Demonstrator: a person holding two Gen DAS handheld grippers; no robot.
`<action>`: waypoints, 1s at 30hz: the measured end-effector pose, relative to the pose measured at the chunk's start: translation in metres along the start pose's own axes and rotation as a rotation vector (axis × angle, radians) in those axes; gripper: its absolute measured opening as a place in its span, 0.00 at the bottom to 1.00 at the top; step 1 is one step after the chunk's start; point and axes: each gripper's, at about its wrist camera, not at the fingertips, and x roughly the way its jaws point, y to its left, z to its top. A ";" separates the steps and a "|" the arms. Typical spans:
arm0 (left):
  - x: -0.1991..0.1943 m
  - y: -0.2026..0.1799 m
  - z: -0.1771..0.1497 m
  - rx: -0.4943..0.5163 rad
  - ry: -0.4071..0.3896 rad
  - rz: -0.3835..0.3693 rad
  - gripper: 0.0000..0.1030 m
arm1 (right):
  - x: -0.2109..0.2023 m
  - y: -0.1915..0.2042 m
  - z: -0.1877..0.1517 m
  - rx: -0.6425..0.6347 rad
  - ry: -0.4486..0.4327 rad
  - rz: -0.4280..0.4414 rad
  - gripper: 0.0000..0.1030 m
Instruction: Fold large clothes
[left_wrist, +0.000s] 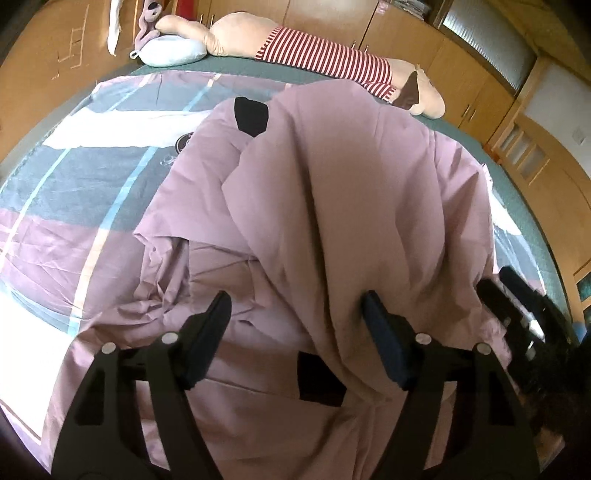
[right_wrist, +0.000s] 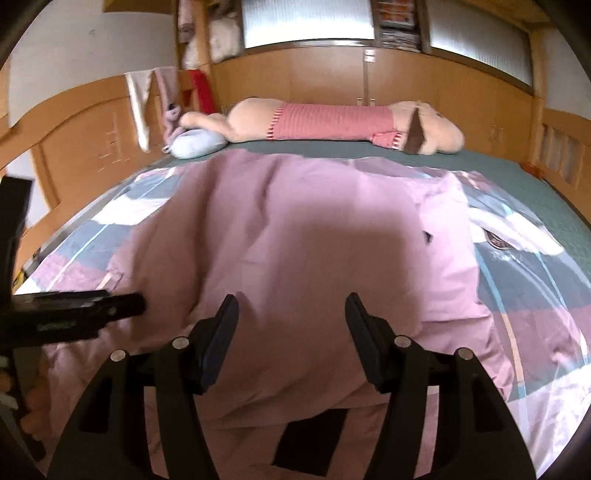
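Across the bed (right_wrist: 535, 192), a pink garment (right_wrist: 295, 240) runs lengthwise away from both grippers, left gripper (left_wrist: 295, 314) and right gripper (right_wrist: 291, 317); jaws parted, grasping nothing, folded cloth draped between them.

One pink garment (right_wrist: 295, 236) lies at centre. One long plush toy (right_wrist: 332, 122) stretches from 11 to 1 o'clock, one pale blue neck pillow (right_wrist: 195, 142) at 11. One patterned quilt (left_wrist: 92, 177) underneath. Two grippers: left gripper (left_wrist: 295, 310), right gripper (right_wrist: 291, 314).

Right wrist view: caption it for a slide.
Open right gripper above a pink garment on a bed's patchwork cover, long plush toy behind.
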 end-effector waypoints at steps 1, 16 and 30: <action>0.001 0.001 0.000 -0.006 0.002 -0.003 0.72 | 0.006 0.006 -0.003 -0.032 0.028 -0.022 0.60; -0.059 0.012 -0.012 0.060 -0.005 0.078 0.79 | -0.061 -0.025 -0.014 0.025 0.128 -0.017 0.86; -0.101 0.172 -0.136 -0.197 0.403 0.049 0.95 | -0.160 -0.142 -0.184 0.403 0.694 -0.042 0.97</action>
